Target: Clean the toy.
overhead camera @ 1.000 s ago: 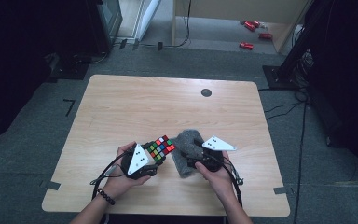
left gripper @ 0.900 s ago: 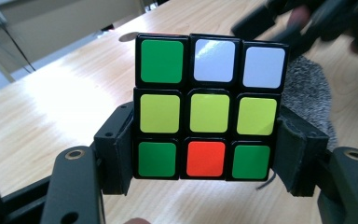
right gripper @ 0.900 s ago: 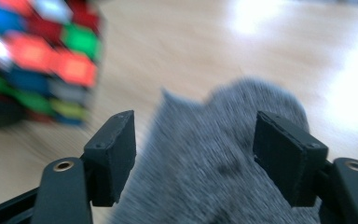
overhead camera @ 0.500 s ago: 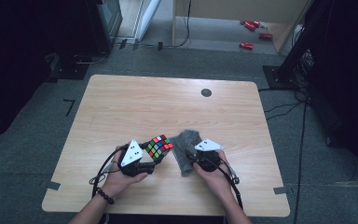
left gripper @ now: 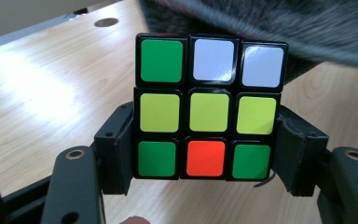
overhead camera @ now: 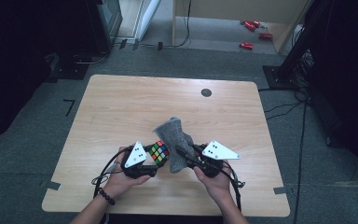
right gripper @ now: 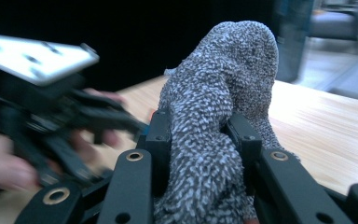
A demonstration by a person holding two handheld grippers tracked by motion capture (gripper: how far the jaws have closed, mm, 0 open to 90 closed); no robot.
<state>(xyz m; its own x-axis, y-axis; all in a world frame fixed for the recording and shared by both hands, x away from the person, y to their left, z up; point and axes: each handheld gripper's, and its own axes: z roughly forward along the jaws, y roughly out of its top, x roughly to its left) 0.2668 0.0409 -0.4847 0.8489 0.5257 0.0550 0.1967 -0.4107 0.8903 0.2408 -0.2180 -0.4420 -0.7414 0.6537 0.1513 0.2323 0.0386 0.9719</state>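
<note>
A Rubik's cube (overhead camera: 158, 151) (left gripper: 208, 108) with green, white, yellow and orange stickers is held just above the table near its front edge. My left gripper (overhead camera: 150, 157) (left gripper: 205, 154) is shut on the cube's two sides. A grey fuzzy cloth (overhead camera: 174, 138) (right gripper: 216, 116) hangs bunched up right beside the cube, touching its far side. My right gripper (overhead camera: 182, 153) (right gripper: 200, 140) is shut on the cloth, which bulges up between the jaws. In the right gripper view the left gripper (right gripper: 70, 116) shows blurred at the left.
The wooden table (overhead camera: 135, 107) has a dark round grommet (overhead camera: 206, 92) at the back. Cables (overhead camera: 103, 170) trail from both grippers near the front edge. Red objects (overhead camera: 246, 45) lie on the floor beyond the table.
Both grippers have shifted a little: the left one with the cube moved left then back toward the cloth, and the cloth now rises higher beside the cube.
</note>
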